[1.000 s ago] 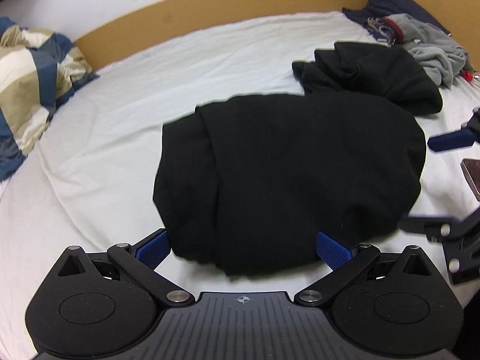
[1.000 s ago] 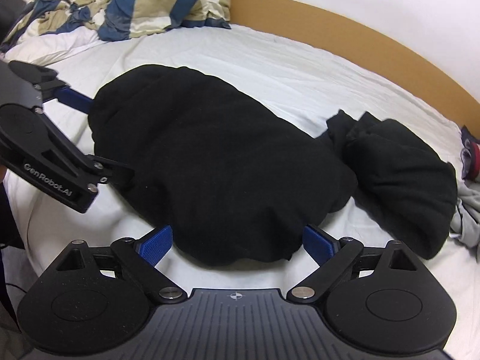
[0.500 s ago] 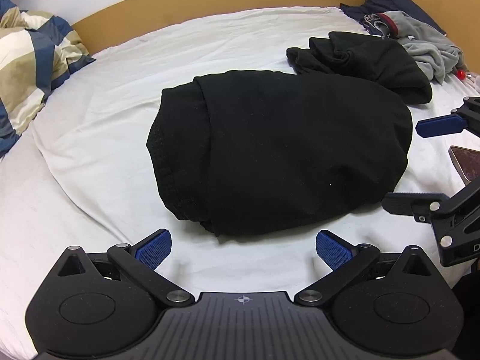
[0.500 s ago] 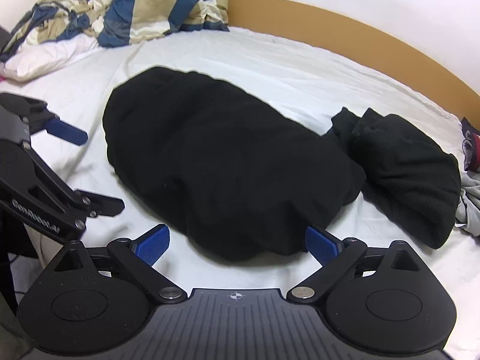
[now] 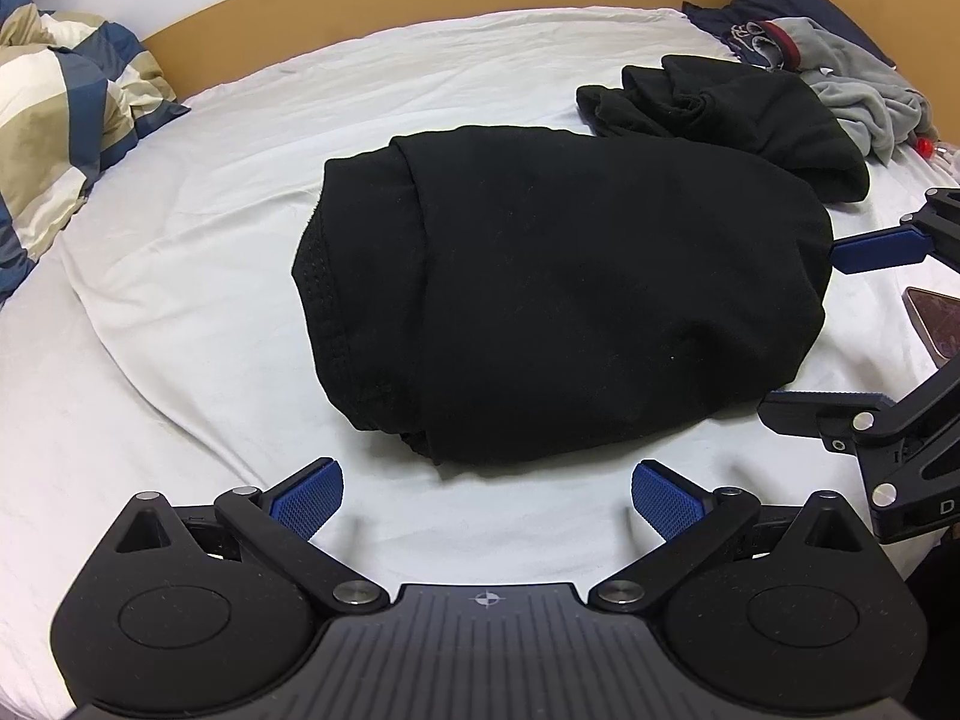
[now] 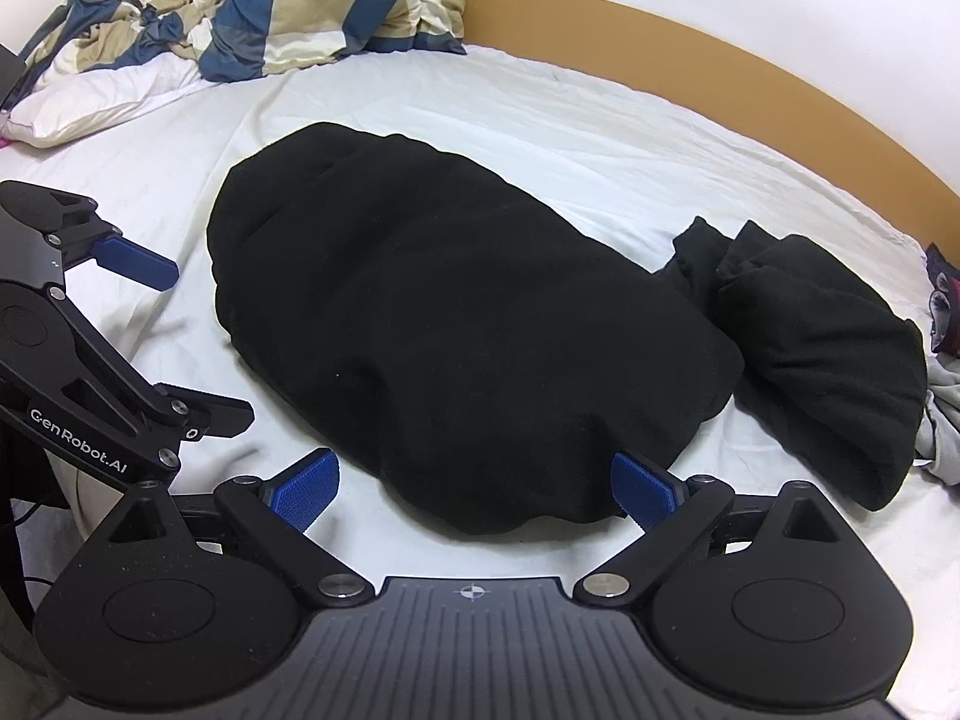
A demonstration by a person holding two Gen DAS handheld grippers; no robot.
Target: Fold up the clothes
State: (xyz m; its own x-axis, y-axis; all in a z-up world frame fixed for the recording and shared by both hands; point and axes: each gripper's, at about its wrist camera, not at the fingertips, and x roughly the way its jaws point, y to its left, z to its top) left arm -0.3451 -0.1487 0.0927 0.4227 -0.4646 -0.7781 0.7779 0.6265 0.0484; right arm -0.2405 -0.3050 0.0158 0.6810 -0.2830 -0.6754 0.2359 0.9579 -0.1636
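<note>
The black garment (image 5: 564, 294) is lying folded in a thick bundle in the middle of the bed (image 5: 198, 276), on the white sheet. Its long axis is running across the left wrist view, from a ribbed hem end on the left to a rounded end on the right.

The left gripper (image 5: 487, 495) is hovering just short of the bundle's near edge, jaws spread wide and holding nothing; the bundle is lying straight ahead of it, slightly up the bed. The right gripper (image 6: 474, 489) is also spread and empty, and it is sitting closer: in its own view the near edge of the bundle is dipping between the blue pads (image 6: 645, 489), though whether cloth is touching them cannot be told. In the left view the right gripper (image 5: 834, 330) is showing at the bundle's rounded right end, and in the right view the left gripper (image 6: 192, 342) is showing off the hem end, apart from the cloth.

So the two grippers are flanking the bundle along its long axis, one near each end, with the right one appearing nearer. This garment looks finished, or nearly so.

A second dark garment (image 6: 822, 354) is lying crumpled just beyond the bundle's right end, touching or nearly touching it, and is lying on the right gripper's side. Past it a grey garment (image 5: 864, 96) is heaped by the headboard. A checked duvet (image 6: 270, 6) is bunched at the far left corner.
</note>
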